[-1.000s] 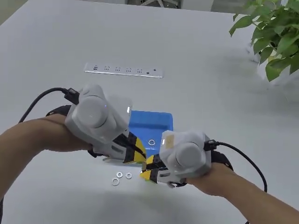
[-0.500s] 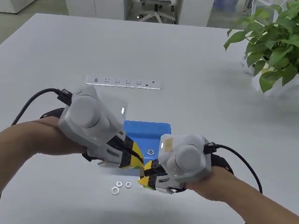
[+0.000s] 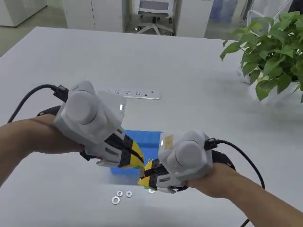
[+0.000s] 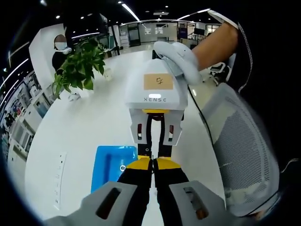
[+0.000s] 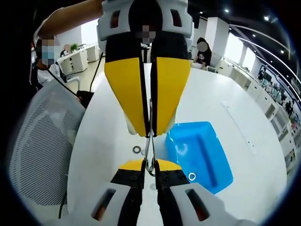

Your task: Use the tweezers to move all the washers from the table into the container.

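In the head view my left gripper and right gripper meet tip to tip above the near edge of the blue container. The right gripper view shows thin metal tweezers running from the left gripper's yellow jaws down into my right gripper; both look shut on them. Three small washers lie on the white table in front of the container, and one washer lies beside the tweezers. A washer rests inside the container. My left gripper faces the right gripper's white body.
A white power strip lies on the table beyond the container. A potted plant stands at the far right. An office chair is behind the table's far edge. Cables trail from both grippers.
The head camera has tilted up, so the picture has shifted. The two grippers stay tip to tip and now cover more of the container's near edge.
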Tool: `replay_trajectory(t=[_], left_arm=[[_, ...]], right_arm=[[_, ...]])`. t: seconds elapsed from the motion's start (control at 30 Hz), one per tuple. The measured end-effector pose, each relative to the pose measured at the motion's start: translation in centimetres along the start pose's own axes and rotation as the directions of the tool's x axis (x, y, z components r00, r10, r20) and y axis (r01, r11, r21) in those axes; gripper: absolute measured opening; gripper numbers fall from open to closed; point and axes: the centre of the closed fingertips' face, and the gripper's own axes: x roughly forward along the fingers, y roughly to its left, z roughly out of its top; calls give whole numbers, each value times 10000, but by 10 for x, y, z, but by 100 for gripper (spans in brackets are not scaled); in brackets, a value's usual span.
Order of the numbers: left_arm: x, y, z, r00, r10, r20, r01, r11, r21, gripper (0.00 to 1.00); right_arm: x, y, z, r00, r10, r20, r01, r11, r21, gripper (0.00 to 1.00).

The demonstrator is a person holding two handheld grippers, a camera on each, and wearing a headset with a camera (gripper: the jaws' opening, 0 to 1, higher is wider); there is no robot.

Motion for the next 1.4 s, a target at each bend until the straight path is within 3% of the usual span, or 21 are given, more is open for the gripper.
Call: replay_trajectory(t=[0.57,1.4], left_arm=[[-4,27,12,9999,150,-34,-149,9995,289,6],[12,67,-9,9992,406,-53,-405,9991,123,6]], right_arm=[[-11,-29,5,9997,-238,101,237,9997,96,10],[11,-68,-9,9997,-215,75,213,9995,228,10]])
